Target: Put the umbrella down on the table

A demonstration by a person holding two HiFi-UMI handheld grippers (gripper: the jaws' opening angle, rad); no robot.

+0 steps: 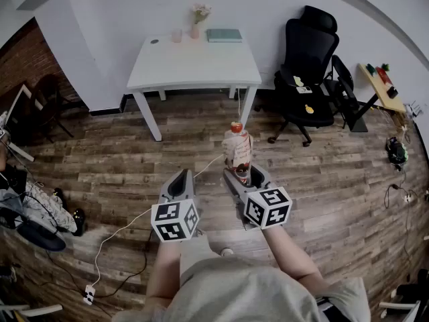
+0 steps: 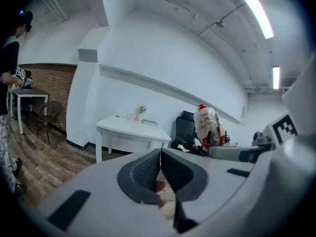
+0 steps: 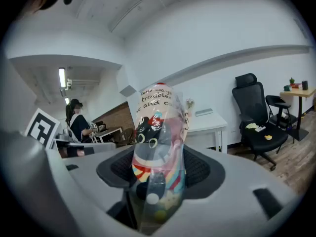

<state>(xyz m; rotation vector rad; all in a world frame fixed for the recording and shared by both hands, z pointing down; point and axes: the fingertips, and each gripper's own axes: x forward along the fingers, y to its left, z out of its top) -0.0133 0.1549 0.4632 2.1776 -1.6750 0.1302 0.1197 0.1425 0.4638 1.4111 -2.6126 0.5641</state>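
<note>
A folded umbrella (image 1: 236,151), sleeved in clear cartoon-printed plastic and red-capped, stands upright between the right claw's (image 1: 242,174) jaws; the white table (image 1: 194,62) lies well ahead.

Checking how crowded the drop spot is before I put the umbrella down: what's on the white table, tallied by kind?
On the white table:
Vase with flowers: 1
Pink cup: 1
Teal book: 1
Small dark round item, too small to identify: 1
Total: 4
</note>
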